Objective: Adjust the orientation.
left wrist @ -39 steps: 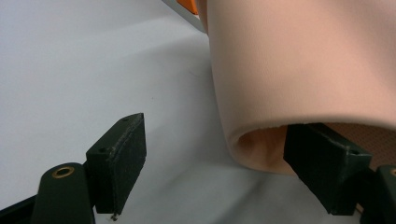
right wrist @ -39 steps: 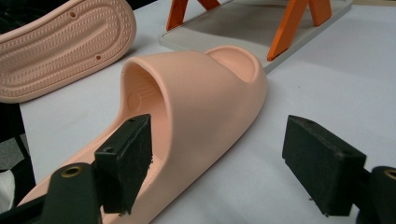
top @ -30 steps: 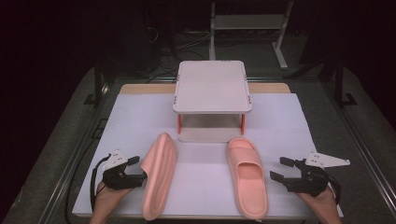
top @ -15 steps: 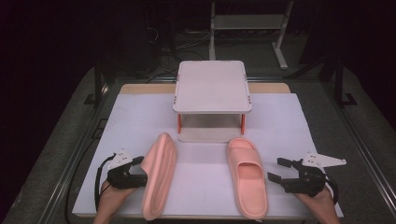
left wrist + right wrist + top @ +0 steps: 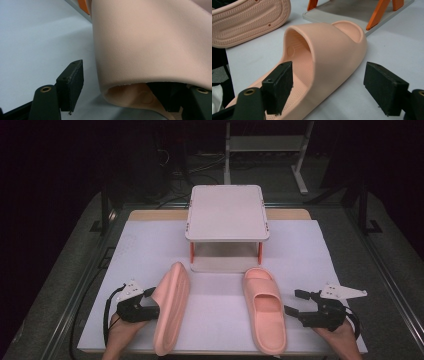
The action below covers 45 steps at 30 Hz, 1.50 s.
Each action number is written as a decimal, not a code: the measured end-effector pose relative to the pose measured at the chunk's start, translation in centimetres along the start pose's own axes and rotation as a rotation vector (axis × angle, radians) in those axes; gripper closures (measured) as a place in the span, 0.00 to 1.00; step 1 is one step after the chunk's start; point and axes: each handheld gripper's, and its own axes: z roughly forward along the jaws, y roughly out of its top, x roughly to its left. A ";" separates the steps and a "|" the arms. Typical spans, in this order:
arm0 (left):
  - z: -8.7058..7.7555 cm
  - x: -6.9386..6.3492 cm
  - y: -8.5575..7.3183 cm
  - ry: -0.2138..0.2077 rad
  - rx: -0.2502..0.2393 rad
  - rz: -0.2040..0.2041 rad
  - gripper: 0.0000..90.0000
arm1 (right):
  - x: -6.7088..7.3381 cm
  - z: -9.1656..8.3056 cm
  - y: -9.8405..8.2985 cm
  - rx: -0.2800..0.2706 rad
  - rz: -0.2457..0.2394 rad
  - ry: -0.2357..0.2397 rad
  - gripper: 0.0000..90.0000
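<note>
Pink foam crowds my left claw (image 5: 150, 304), which sits at the near left of the white sheet (image 5: 150, 245) against the left slipper (image 5: 171, 306); that slipper stands on its edge with the sole turned towards the other one. In the left gripper view its strap (image 5: 155, 42) bulges over my jaws: one pad stands free on the sheet, clear of the foam, while the other is tucked under the strap's rim and half lost in shadow, so I cannot tell whether it touches. My jaws have just been closing with the strap's edge between them, yet they are not clamped on it. The slipper's near end is cut off at the bottom of the high view. Further back in the middle stands the small two-level shelf (image 5: 227, 212) on orange legs, its lower board mostly shaded by the top one. Next to the right lies the right slipper (image 5: 265, 310), flat with its opening up, toe towards the shelf. My right claw (image 5: 295, 303) rests just beside it, jaws wide apart; from the right gripper view (image 5: 328, 91) they straddle the slipper's side (image 5: 329, 57) without pressing it. My hands are cropped by the bottom edge.
</note>
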 end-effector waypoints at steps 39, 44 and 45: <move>3.2 -3.0 1.5 0.029 -0.034 0.001 0.32 | 0.6 0.6 0.2 0.021 -0.026 0.020 0.26; 3.6 -3.2 1.5 0.009 -0.032 -0.010 0.30 | 0.7 0.6 0.2 0.017 -0.032 0.029 0.26; 3.6 -3.3 1.5 0.011 -0.030 -0.007 0.30 | 0.8 0.6 0.2 0.018 -0.032 0.035 0.26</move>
